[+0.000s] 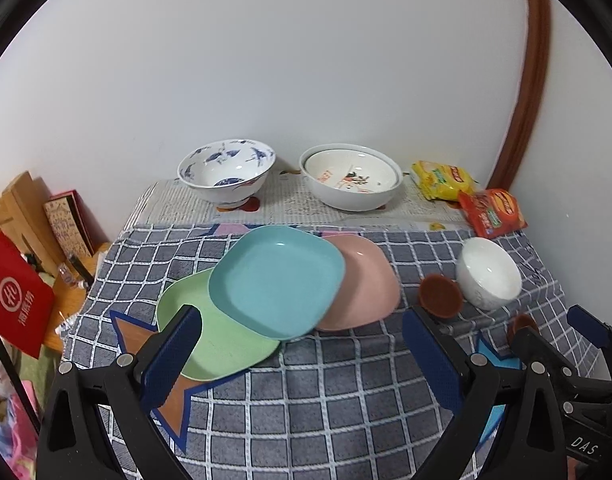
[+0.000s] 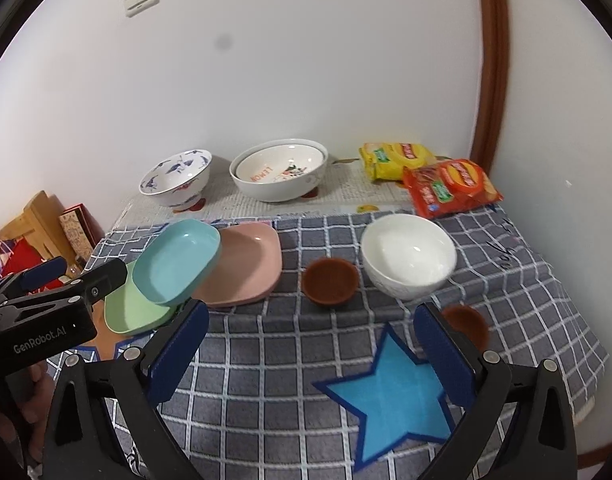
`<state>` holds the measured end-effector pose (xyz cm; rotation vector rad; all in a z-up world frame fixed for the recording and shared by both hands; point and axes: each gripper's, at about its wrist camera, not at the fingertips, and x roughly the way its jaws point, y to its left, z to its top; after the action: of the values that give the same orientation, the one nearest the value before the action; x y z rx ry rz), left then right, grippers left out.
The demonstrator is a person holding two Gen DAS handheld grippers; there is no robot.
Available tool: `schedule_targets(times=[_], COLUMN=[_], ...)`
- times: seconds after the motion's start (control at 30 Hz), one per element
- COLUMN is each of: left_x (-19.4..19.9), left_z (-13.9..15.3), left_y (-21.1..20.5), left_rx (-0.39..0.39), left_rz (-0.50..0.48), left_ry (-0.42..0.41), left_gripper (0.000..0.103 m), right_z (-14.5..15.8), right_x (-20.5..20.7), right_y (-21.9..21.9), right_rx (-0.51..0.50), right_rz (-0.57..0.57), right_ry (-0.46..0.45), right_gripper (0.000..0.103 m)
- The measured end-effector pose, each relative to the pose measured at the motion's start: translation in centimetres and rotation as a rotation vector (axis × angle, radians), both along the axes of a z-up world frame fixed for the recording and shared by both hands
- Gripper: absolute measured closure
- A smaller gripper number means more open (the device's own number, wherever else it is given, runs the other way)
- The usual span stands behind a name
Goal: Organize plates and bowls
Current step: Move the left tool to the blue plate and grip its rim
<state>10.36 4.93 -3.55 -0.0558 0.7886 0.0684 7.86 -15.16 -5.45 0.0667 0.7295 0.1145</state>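
A blue plate (image 1: 276, 280) leans across a green plate (image 1: 210, 336) and a pink plate (image 1: 362, 284) on the checked cloth; they also show in the right wrist view: blue (image 2: 177, 260), green (image 2: 132, 312), pink (image 2: 246, 266). A white bowl (image 2: 408, 260) and two small brown bowls (image 2: 331, 280) (image 2: 466, 322) sit to the right. A blue-patterned bowl (image 1: 226, 172) and a large white bowl (image 1: 352, 180) with another nested inside stand at the back. My left gripper (image 1: 302, 360) is open and empty, just short of the plates. My right gripper (image 2: 312, 354) is open and empty above the cloth.
A blue star patch (image 2: 390, 396) and a brown star patch (image 1: 162, 384) lie on the cloth. Yellow (image 2: 398, 158) and red (image 2: 450, 188) snack packets lie at the back right. Boxes and a red bag (image 1: 14, 296) stand left of the table. The wall is close behind.
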Motion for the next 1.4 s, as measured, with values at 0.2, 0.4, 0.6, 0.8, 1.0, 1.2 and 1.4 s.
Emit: schedule_targets(times=[0.2,0.4,0.6,0.8,1.0,1.2,1.4], left_x=[2.1,3.9,5.3,6.7,7.9,8.7,9.5], left_z=[-2.3,-4.8,-6.9,-8.6,-9.7,-10.5,-11.3], left_y=[2.5,4.7,5.6,6.5,7.4,7.9,8.5], left_rx=[-0.056,-0.092,-0.119,-0.133,-0.164,-0.195,-0.214], left_rz=[0.037,0.081,0.101,0.128,0.155,0.175,0.185], left_ry=[0.045,0.099,0.136,0.164,0.177,0.18,0.198], left_gripper=[0.011,0.016,0.022,0.034,0.042,0.043,0.052], right_z=[-0.7,-1.6,-3.0,-4.0,-4.6,-6.4,-7.7], right_x=[3.0,6.4,10.0,13.3,15.5,18.2,19.6], right_y=[1.7,3.6,6.5,9.9,11.9,13.3,14.5], right_rx=[-0.047,-0.048,-0.074,-0.105,-0.124,-0.105,-0.09], right_rz=[0.03,0.093,0.186,0.321,0.413,0.518,0.565], right_ry=[0.02,0.03,0.036,0.04,0.016,0.075,0.105], right_gripper=[0.011,0.016,0.027,0.042,0.046,0.062,0.064])
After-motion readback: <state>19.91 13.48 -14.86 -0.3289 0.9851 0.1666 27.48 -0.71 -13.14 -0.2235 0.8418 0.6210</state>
